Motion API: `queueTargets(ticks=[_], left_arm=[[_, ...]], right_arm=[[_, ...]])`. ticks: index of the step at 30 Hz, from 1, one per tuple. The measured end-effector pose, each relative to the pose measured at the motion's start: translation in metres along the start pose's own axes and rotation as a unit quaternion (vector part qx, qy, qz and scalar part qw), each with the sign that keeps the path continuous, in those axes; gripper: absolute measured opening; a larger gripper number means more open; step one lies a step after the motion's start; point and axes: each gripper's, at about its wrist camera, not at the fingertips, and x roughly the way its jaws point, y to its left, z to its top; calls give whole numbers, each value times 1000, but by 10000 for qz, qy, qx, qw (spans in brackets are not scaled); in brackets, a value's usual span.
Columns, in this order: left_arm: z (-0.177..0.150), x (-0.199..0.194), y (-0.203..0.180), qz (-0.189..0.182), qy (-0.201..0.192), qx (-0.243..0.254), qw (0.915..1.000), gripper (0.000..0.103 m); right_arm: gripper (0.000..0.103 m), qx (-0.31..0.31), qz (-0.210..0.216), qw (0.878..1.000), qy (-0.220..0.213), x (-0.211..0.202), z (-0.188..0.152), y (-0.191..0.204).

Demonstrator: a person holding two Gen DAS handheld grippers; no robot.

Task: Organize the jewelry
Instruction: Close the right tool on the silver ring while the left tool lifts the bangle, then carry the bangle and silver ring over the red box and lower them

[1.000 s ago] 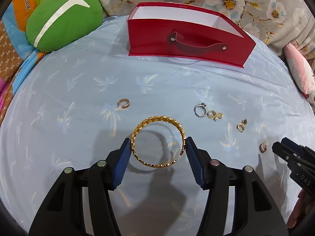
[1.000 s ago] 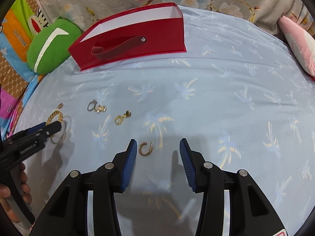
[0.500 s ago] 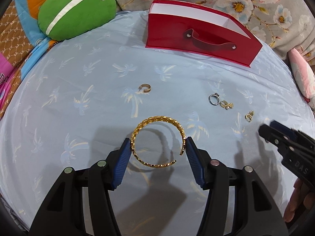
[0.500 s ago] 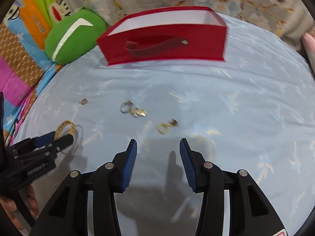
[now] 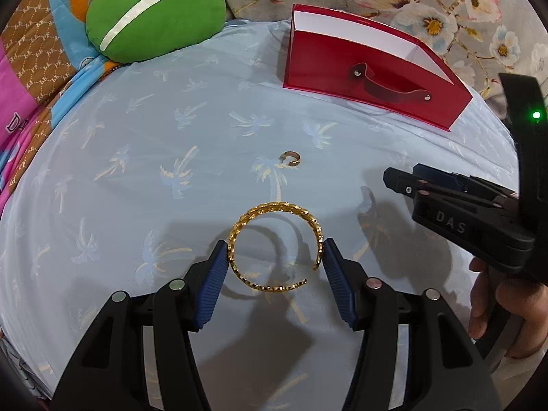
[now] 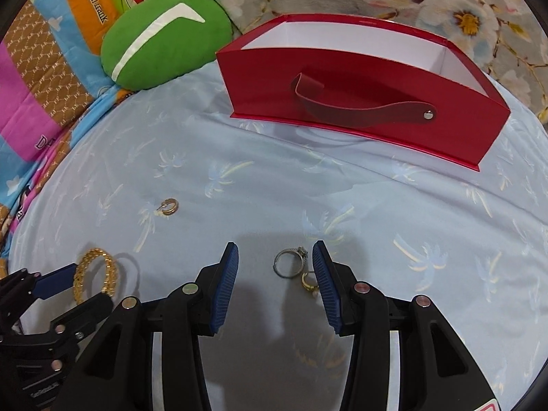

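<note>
Gold bangle (image 5: 275, 246), open-ended and chain-textured, is sitting between the blue pads of the left tongs (image 5: 275, 267), gripped on both sides and held above the light blue palm-print bedsheet (image 5: 171, 144), casting a shadow on it. Same bangle is showing in the right wrist view (image 6: 95, 274), clamped in the left tongs (image 6: 85, 289) at lower left.

Right tongs (image 6: 275, 274) are standing open, pads spread wide, hovering low over the sheet (image 6: 376, 205). Silver ring (image 6: 290, 263) with a small stone is lying between the pads, closer to the right pad. Small gold earring (image 6: 309, 282) is lying just beside the ring, right against the right pad's inner face; cannot tell if touching. In the left wrist view the right tongs (image 5: 407, 183) are coming in from the right side, a hand (image 5: 507, 311) holding the handle, green light glowing on the body.

Gold hoop earring (image 5: 291, 158) is lying alone on the sheet, beyond the bangle, well apart from the silver ring; also seen in the right view (image 6: 169, 206) at left of centre.

Red box (image 6: 363, 96) with white lining and a dark red strap handle is sitting open-topped at the far side of the bed, also visible in the left view (image 5: 370, 78). Inside cannot be seen. Green round cushion (image 5: 154, 12) with a white stripe is lying to the box's left, next to a colourful patterned blanket (image 5: 30, 68). Floral fabric (image 5: 445, 10) is running behind the box.
</note>
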Motion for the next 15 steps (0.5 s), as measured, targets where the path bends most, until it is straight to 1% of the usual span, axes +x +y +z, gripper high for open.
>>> queueTargets(ticks=[3,5,8,15], left_arm=[[2,1,1,-9,-5,-19,10000,55],[3,1,2,-26,-7,-33,10000,55],[3,3,1,-38,4,-27,10000,55],[4,5,-3,-68,51,32,10000,55]], right_arm=[[37,1,-4,10000,94,7,0,-2],[28,38,24,9999,153,10,-2,-4],[22,7,-15,9999,137,11,-4,-5],[20,55,31,9999,137,10,-4,-10]])
